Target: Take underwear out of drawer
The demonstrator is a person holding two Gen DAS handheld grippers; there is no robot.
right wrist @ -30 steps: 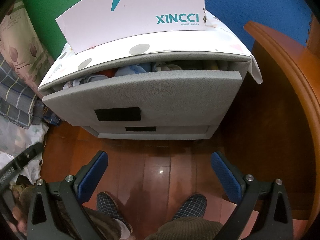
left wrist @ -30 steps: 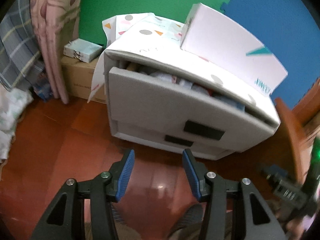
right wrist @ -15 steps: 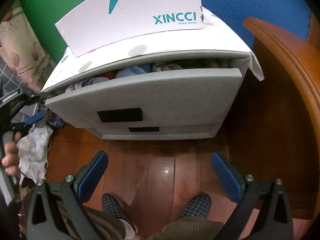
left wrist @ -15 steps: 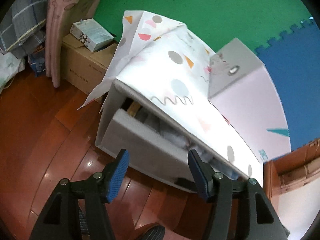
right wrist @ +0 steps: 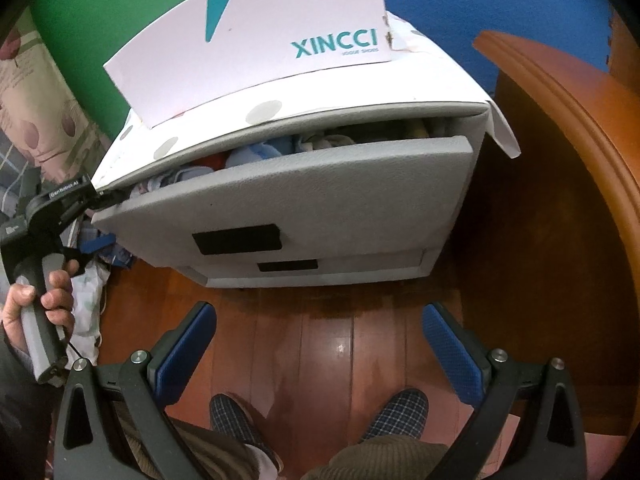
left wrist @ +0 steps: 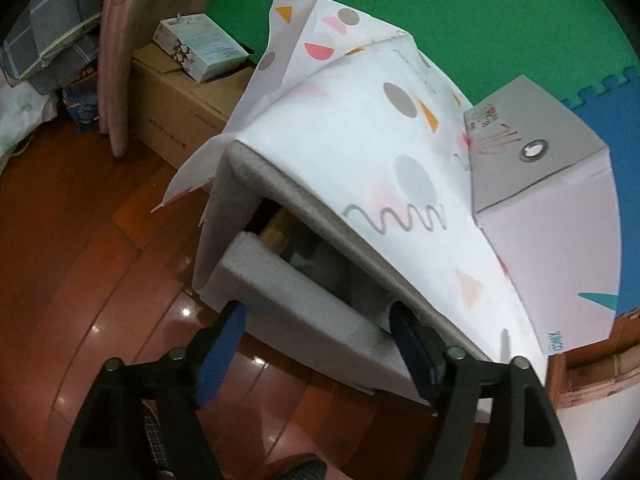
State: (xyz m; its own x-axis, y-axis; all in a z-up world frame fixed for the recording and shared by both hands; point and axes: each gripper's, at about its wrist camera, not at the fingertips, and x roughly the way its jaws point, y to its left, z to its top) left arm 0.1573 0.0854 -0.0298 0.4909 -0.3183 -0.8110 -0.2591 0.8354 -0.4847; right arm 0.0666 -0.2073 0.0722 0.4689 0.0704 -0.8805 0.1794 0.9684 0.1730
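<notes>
Reddish wooden floor [right wrist: 340, 336], glossy, light glints. On it: grey drawer cabinet [right wrist: 320, 216], top draped in patterned white paper [left wrist: 360, 168], with a pale shoe box [right wrist: 256, 40] on top. Beside the cabinet, a brown carton [left wrist: 172, 108] carrying a small printed box [left wrist: 200, 48].

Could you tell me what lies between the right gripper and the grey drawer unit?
Only bare wooden floor separates the right gripper from the drawer unit; the right wrist view shows it.
</notes>
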